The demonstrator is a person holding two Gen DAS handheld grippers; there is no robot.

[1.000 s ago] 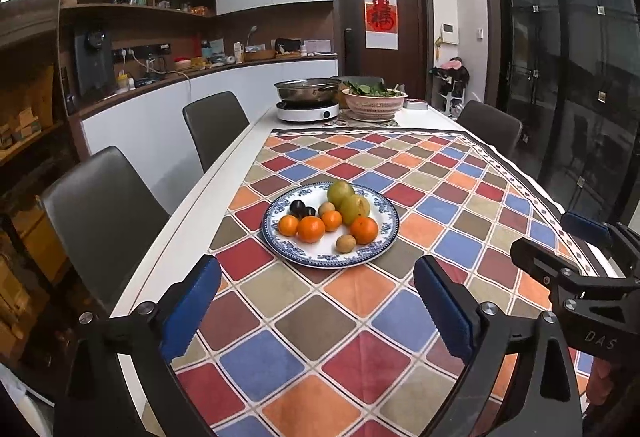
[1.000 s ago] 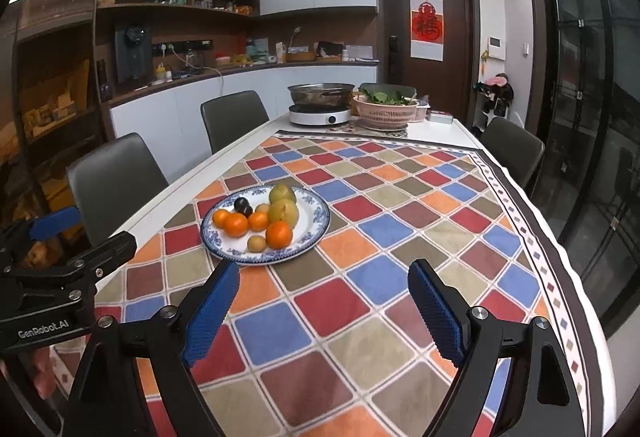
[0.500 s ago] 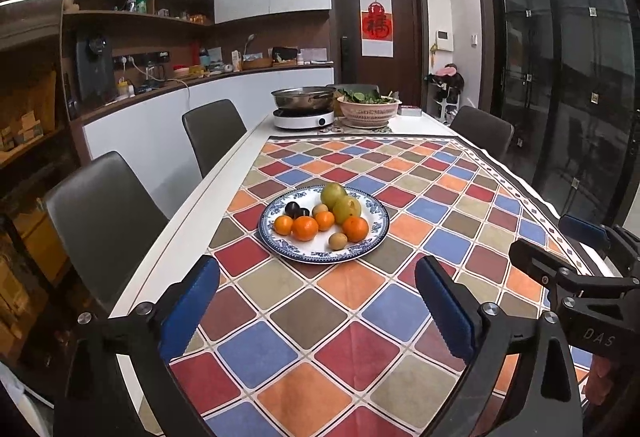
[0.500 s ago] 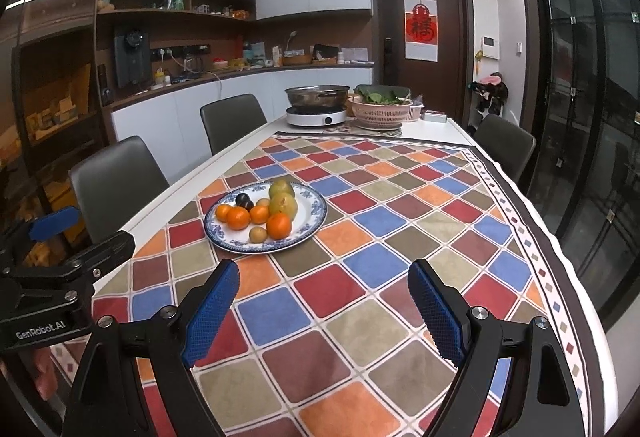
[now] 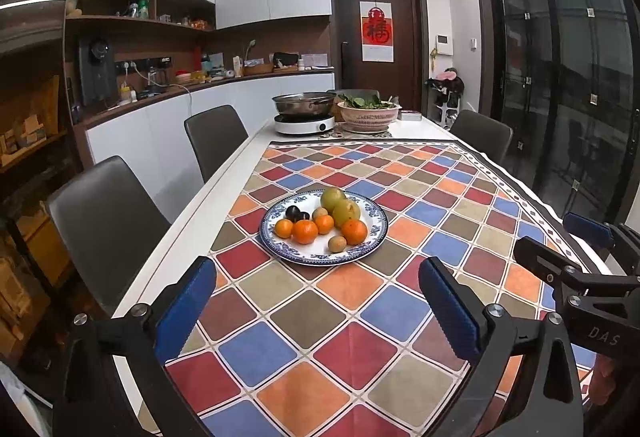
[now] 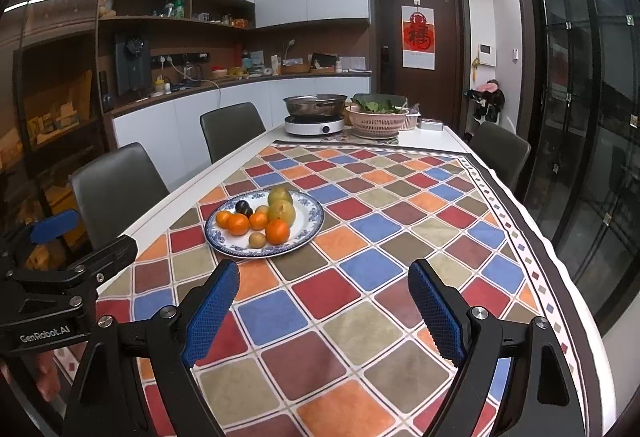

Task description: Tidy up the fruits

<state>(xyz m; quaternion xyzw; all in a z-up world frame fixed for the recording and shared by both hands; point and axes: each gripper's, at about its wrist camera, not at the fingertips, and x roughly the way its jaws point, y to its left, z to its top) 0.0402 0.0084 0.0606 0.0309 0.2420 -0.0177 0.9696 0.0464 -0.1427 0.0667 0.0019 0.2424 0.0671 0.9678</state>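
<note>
My left tongs (image 5: 316,305) are opening, their blue pads wide apart, and nothing is between them. My right tongs (image 6: 324,311) are open too and grip nothing. Both hang above the checked cloth (image 5: 360,317) on the tabletop (image 5: 208,213), on the near side of the plate (image 5: 372,237) and well apart from it. The plate lies on the cloth near the tabletop's left edge. On it are four oranges (image 5: 305,231), two green fruits (image 5: 346,211) behind them, two dark plums (image 5: 293,213) at the left, and two small brown fruits (image 5: 337,244). Far behind the plate stand a pan (image 5: 304,103) and a basket (image 5: 368,115) of greens.
</note>
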